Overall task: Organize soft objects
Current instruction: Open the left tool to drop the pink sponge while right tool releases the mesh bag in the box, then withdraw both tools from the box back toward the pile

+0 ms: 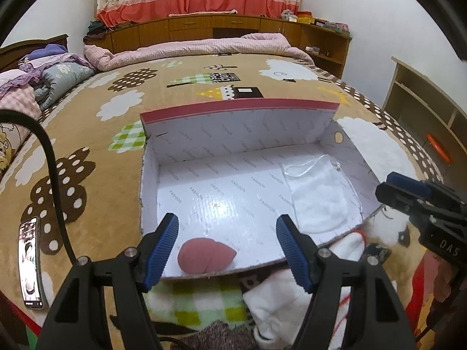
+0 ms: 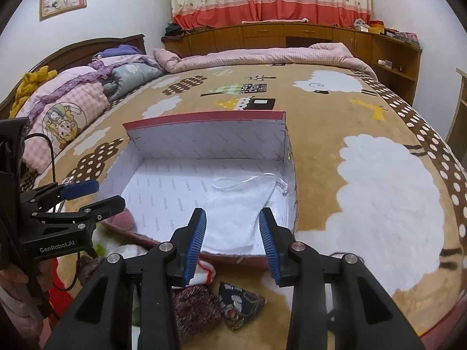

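An open white cardboard box [image 1: 233, 134] [image 2: 204, 143] with a red rim stands on the patterned bed blanket. Inside, a pink sponge [image 1: 205, 255] [image 2: 124, 218] lies at the near edge and a clear bag of white cotton pads [image 1: 319, 195] [image 2: 236, 213] fills the right side. My left gripper [image 1: 227, 250] [image 2: 96, 197] hovers open above the sponge, apart from it. My right gripper [image 2: 233, 242] [image 1: 391, 186] is open over the bag's near end, with nothing pressed between its pads. In front of the box lie a white sock with red trim [image 1: 280, 300] [image 2: 204, 271], a maroon knitted piece [image 2: 195, 306] and a dark patterned pouch [image 2: 242, 300].
A phone [image 1: 30, 262] lies on the blanket at the left. Pillows and folded quilts [image 2: 73, 102] pile up by the headboard, and a pink quilt [image 1: 189, 49] runs along the far side. Wooden cabinets [image 1: 204, 29] line the back wall. A green checked cloth [image 1: 204, 300] sits below the box.
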